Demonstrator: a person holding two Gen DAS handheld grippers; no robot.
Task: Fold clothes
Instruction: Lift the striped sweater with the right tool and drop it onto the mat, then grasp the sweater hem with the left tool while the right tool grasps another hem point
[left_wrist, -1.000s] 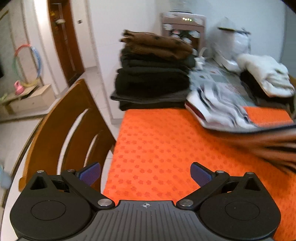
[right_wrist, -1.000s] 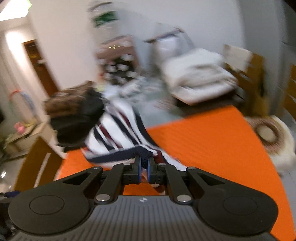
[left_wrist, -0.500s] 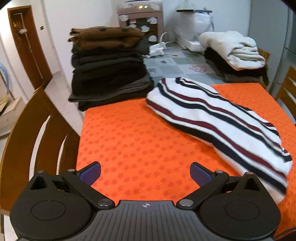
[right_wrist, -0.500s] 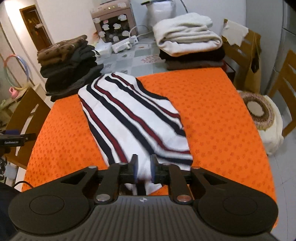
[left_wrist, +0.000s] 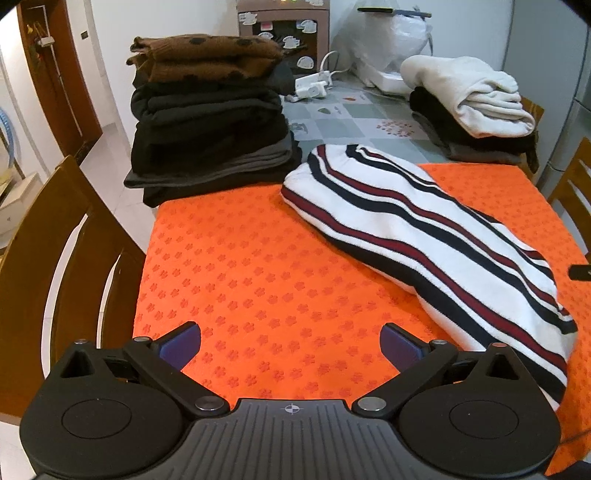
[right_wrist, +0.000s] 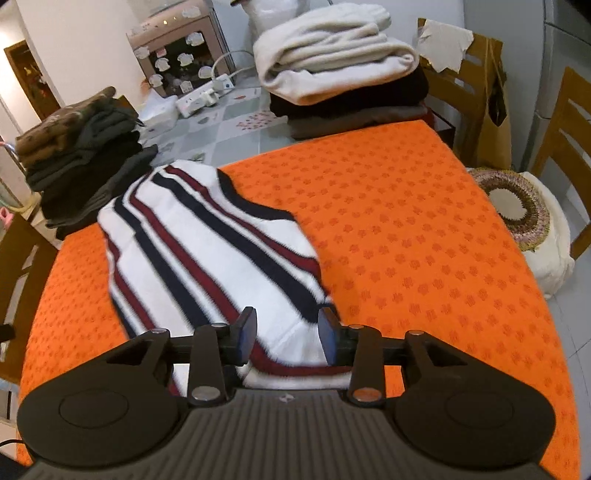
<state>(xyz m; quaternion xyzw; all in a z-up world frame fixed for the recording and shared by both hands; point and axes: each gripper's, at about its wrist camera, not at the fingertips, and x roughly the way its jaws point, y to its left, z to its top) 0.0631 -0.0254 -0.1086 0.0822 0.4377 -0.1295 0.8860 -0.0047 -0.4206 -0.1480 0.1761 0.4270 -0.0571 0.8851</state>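
A striped sweater (left_wrist: 424, 236) is spread diagonally on an orange tablecloth (left_wrist: 258, 266), beside a stack of dark folded clothes (left_wrist: 210, 133). The left gripper (left_wrist: 290, 341) is held wide open above bare cloth, gripping nothing. The right gripper (right_wrist: 287, 334) is parted over the sweater's near edge, nothing pinched.

A wooden chair (left_wrist: 55, 251) stands at the left of the table. At the back I see a white power strip (left_wrist: 312, 86), a plastic bag (left_wrist: 391, 40) and a small cabinet with stickers (right_wrist: 173, 59). A brown paper bag (right_wrist: 487, 122) hangs on another chair (right_wrist: 461, 74).
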